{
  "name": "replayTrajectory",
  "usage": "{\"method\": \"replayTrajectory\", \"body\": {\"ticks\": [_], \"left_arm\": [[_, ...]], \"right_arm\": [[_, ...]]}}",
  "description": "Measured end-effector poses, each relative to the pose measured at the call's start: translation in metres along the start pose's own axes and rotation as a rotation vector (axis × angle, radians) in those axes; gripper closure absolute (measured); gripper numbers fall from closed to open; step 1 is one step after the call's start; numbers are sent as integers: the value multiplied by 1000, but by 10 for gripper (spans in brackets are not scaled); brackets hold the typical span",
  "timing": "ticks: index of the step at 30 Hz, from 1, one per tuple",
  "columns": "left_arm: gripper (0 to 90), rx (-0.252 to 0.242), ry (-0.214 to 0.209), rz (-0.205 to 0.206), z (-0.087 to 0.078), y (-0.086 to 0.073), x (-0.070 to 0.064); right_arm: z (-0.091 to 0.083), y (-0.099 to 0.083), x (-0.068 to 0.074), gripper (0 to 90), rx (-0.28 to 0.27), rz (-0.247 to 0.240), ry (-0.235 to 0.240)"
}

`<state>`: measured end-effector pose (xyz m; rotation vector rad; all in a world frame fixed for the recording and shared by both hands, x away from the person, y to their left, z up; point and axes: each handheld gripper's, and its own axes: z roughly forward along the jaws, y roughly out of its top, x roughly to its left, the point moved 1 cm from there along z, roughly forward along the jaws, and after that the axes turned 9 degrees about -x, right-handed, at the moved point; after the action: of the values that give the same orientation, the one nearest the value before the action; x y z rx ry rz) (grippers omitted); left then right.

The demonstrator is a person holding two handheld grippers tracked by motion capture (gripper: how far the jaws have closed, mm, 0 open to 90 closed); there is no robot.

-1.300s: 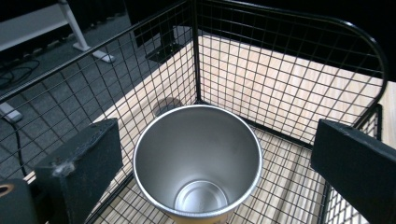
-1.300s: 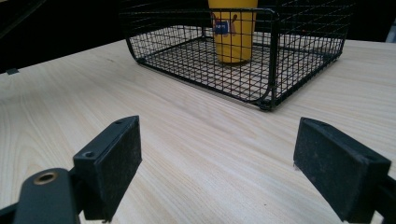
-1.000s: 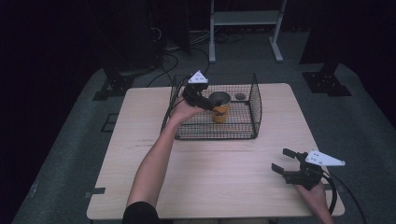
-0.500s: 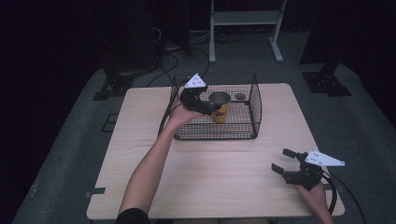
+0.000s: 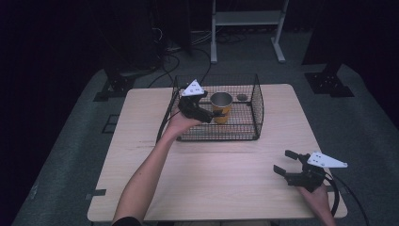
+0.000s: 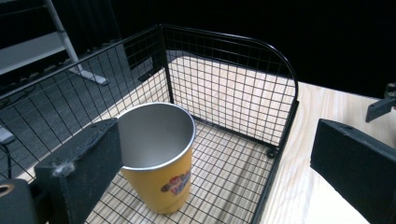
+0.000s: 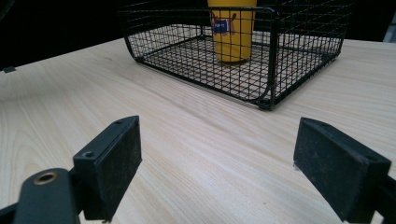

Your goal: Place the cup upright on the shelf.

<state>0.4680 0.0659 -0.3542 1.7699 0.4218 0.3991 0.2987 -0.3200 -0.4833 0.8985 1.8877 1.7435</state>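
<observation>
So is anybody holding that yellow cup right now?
No. The left gripper is open, jaws apart beside the cup, not squeezing it. The right gripper is open too, over the table.

The surface (image 7: 196, 154) under my tongs is pale wood with fine straight grain, smooth and faintly sheened. On it stands a basket (image 6: 261, 84) of thin black wire mesh, matt. Inside the basket, the cup (image 6: 161, 154) has a brushed metal interior, dully reflective, and a glossy yellow outer coat. My right tongs (image 7: 215, 163) carry matt black pads (image 7: 116, 158), slightly rough.
</observation>
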Motion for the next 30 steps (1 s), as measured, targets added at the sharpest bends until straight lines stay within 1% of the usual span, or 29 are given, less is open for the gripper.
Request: {"method": "replayTrajectory", "body": {"ticks": [7, 12, 17, 21, 26, 30], "left_arm": [[16, -21, -3, 6, -9, -2, -8], [16, -38, -5, 2, -15, -5, -13], [16, -46, -2, -1, -21, -8, -16], [16, -52, 1, 4, -25, -9, -19], [16, -50, -1, 1, -29, -13, -23], [16, -59, 5, -2, -33, -17, -25]], "right_arm": [[0, 0, 0, 141, 0, 0, 0], [0, 0, 0, 141, 0, -2, -1], [0, 0, 1, 141, 2, -3, -1], [0, 0, 1, 141, 2, -2, -2], [0, 0, 1, 141, 3, -3, -2], [0, 0, 1, 141, 4, -4, -1]]}}
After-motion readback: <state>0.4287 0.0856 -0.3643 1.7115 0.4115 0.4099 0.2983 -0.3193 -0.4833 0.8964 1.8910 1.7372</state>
